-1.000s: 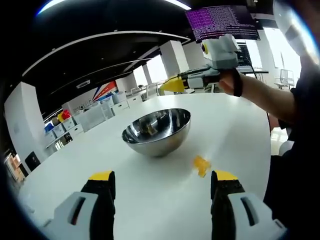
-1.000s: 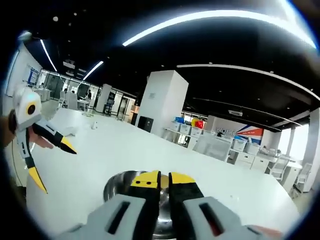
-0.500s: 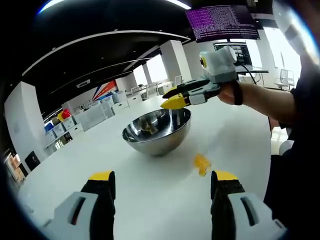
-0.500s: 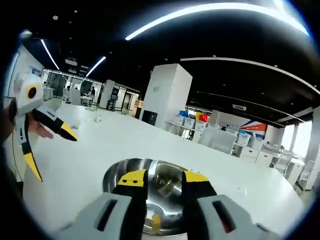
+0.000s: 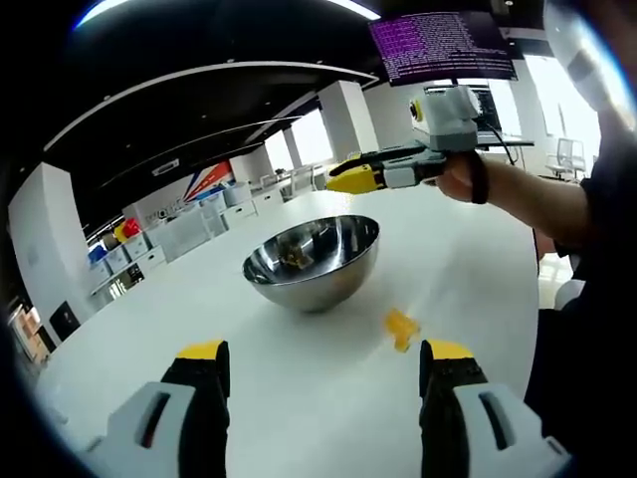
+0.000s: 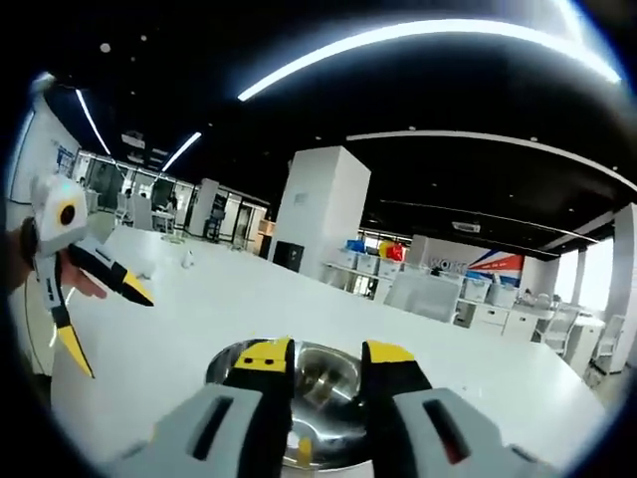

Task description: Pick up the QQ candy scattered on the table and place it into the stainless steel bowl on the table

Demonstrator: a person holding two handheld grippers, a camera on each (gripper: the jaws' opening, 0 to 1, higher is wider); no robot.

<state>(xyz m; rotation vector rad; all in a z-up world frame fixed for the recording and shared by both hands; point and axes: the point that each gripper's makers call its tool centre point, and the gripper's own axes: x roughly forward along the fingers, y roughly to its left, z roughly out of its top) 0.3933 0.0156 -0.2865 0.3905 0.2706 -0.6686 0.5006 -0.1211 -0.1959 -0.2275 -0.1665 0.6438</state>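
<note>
The stainless steel bowl [image 5: 312, 261] stands mid-table, with something yellowish lying inside it. One yellow QQ candy [image 5: 400, 329] lies on the white table [image 5: 129, 339] just right of the bowl, ahead of my right-hand jaw. My left gripper [image 5: 323, 358] hovers low in front of the bowl, open wide and holding nothing. A hand holds my right gripper [image 5: 338, 180] above the bowl's far rim. In the right gripper view, my right gripper [image 6: 325, 354] is open over the bowl [image 6: 328, 383], and a small yellow piece [image 6: 302, 453] shows low between its jaws. The left gripper [image 6: 109, 334] is at the left, open.
A person's arm and dark sleeve [image 5: 587, 259] fill the right side of the left gripper view. The table's far edge curves behind the bowl. Beyond it are white columns [image 6: 323, 209], cabinets and a monitor [image 5: 443, 45].
My right gripper went from shut to open above the bowl. It dipped toward the rim half a second ago and has lifted again. The left gripper stayed put.
</note>
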